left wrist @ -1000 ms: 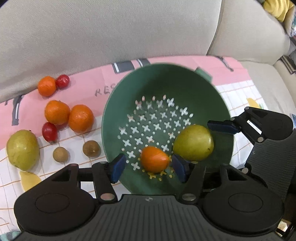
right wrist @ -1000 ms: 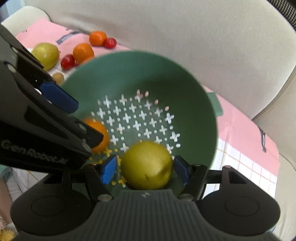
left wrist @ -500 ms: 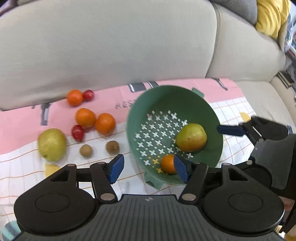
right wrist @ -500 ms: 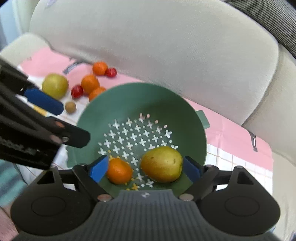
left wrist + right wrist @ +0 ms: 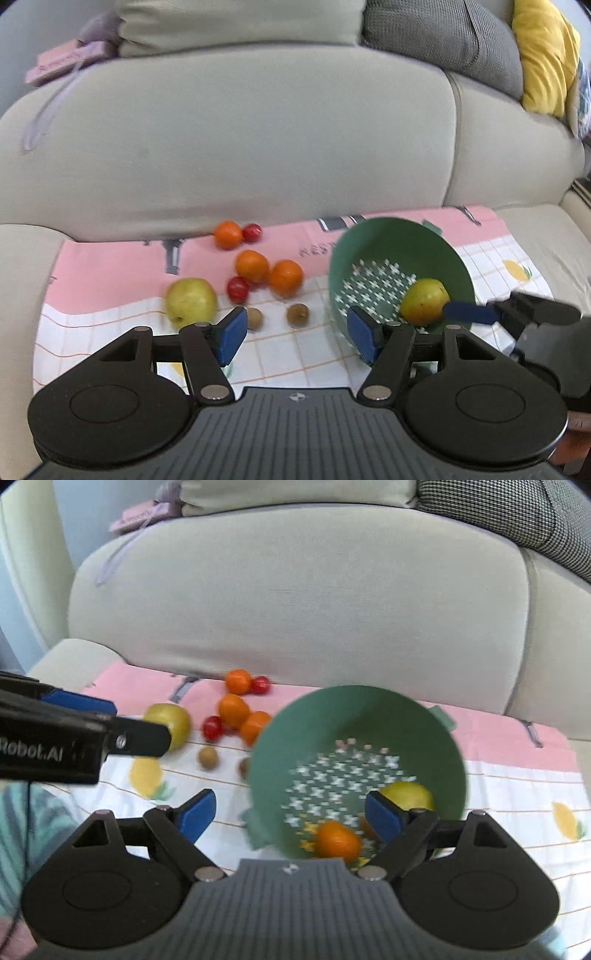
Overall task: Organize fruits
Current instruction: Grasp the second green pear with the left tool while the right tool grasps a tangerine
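Fruits lie split on the patterned cloth (image 5: pixel 110 266): a pear (image 5: pixel 424 301) and an orange (image 5: pixel 337 841) sit in the green colander (image 5: pixel 280 738), while another pear (image 5: pixel 190 302), oranges (image 5: pixel 285 277) and small red fruits (image 5: pixel 238 288) (loosely grouped) lie beside it. Left gripper (image 5: pixel 295 334) and right gripper (image 5: pixel 286 814) hover with fingers wide, holding nothing; both have just been opening.

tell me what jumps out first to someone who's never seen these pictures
The green colander on the patterned cloth, tilted toward the camera, holding a yellow-green pear and an orange. Left of it, loose fruit lies scattered: oranges, red tomatoes, two small brown fruits and a second pear. Both the left gripper and right gripper hang open and empty in front.
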Action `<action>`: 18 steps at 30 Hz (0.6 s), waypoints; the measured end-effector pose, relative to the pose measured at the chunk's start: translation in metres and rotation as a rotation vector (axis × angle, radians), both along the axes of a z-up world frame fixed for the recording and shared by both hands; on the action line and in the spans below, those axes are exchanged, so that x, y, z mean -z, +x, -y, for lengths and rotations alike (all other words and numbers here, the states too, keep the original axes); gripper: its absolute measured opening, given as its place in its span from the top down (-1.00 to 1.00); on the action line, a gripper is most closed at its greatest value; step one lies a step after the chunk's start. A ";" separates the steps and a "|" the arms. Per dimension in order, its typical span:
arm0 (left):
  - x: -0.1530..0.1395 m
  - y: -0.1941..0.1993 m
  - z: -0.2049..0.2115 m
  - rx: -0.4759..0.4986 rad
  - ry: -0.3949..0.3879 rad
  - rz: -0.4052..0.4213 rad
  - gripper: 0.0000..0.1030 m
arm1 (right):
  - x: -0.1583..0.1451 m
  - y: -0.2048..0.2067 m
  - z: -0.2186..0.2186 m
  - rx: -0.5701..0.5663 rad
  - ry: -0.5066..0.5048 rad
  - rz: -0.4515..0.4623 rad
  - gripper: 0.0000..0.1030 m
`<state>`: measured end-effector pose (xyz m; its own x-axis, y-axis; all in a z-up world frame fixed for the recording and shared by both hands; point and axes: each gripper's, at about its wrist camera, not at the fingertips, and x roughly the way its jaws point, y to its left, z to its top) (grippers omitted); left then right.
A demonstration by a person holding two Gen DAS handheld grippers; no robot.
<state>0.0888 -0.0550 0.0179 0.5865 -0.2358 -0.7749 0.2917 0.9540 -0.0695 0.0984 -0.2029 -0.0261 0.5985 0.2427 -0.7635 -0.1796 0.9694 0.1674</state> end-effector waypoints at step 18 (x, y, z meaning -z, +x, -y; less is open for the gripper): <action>0.018 0.030 -0.071 -0.160 -0.186 -0.021 -0.43 | 0.006 0.024 -0.056 -0.160 -0.030 0.012 -0.67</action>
<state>0.1187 0.0155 -0.0002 0.6122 -0.2812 -0.7390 0.1350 0.9581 -0.2527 0.1225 -0.1469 -0.0320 0.5630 0.3130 -0.7649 -0.3339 0.9328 0.1359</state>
